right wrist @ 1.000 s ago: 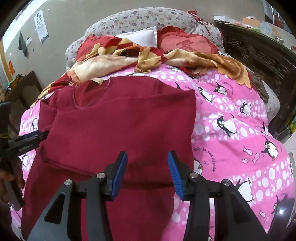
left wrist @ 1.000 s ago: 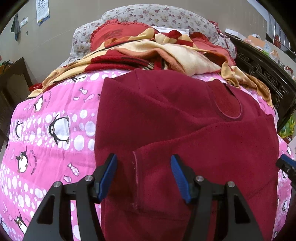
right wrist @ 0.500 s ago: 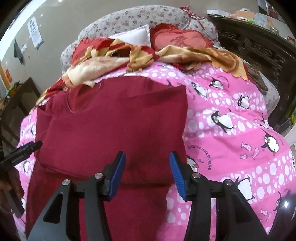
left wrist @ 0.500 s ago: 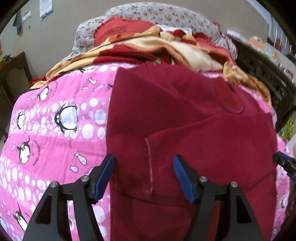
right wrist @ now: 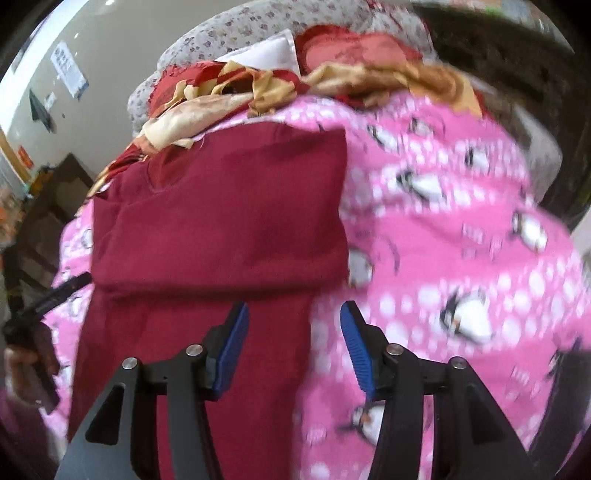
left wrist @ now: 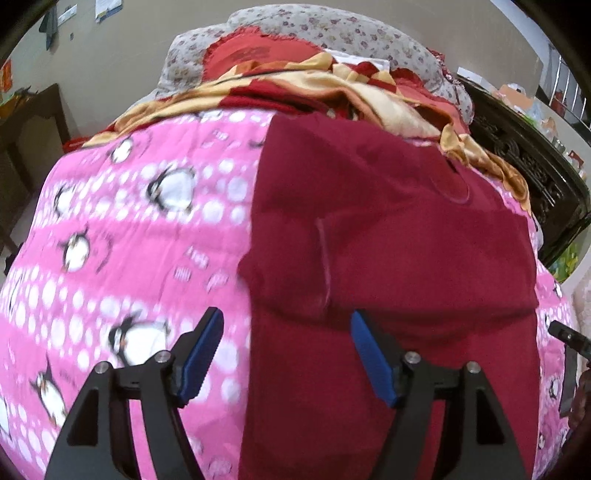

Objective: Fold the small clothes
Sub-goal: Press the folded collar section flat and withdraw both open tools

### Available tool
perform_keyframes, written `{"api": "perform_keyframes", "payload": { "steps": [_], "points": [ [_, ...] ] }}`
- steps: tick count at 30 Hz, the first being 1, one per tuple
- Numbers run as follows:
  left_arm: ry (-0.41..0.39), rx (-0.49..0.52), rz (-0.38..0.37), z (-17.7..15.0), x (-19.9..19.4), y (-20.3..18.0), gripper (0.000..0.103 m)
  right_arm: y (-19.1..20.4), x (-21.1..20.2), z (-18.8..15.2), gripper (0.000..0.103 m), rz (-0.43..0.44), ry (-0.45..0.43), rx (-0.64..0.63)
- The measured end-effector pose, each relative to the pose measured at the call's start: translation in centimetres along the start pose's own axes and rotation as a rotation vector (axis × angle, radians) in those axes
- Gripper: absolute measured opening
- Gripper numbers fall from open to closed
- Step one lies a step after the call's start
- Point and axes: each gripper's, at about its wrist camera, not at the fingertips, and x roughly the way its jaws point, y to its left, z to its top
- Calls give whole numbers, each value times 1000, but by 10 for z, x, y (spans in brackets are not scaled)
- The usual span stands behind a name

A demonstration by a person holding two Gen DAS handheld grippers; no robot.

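Note:
A dark red fleece garment (left wrist: 399,236) lies flat on a pink penguin-print quilt (left wrist: 129,229), its sleeves folded in across the body. It also shows in the right wrist view (right wrist: 221,221). My left gripper (left wrist: 286,354) is open and empty, hovering over the garment's left edge near the bottom. My right gripper (right wrist: 293,343) is open and empty, hovering over the garment's right edge, with the quilt (right wrist: 461,240) to its right. The right gripper's tip shows at the far right of the left wrist view (left wrist: 569,338).
A crumpled red and tan blanket (left wrist: 332,88) and pillows (left wrist: 325,29) are heaped at the head of the bed behind the garment. Dark carved wooden furniture (left wrist: 535,166) stands on the right. A dark table (left wrist: 26,133) stands on the left by the wall.
Both grippers have drifted outward and back toward the garment's lower side edges: the left one to the left, the right one to the right. Both stayed open. The garment has not moved.

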Motion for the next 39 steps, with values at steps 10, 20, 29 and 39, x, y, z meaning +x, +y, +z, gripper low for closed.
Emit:
{"api": "perform_keyframes", "payload": {
  "steps": [10, 20, 29, 39],
  "points": [
    [33, -18, -32, -31, -22, 2, 75, 3, 36, -15, 11, 31, 20, 43],
    [50, -3, -80, -53, -34, -13, 76, -6, 10, -16, 13, -19, -34, 111],
    [70, 5, -106, -81, -53, -9, 78, 9, -45, -59, 47, 59, 3, -11],
    [72, -35, -128, -97, -78, 19, 83, 20, -80, -102, 47, 73, 33, -108]
  ]
}}
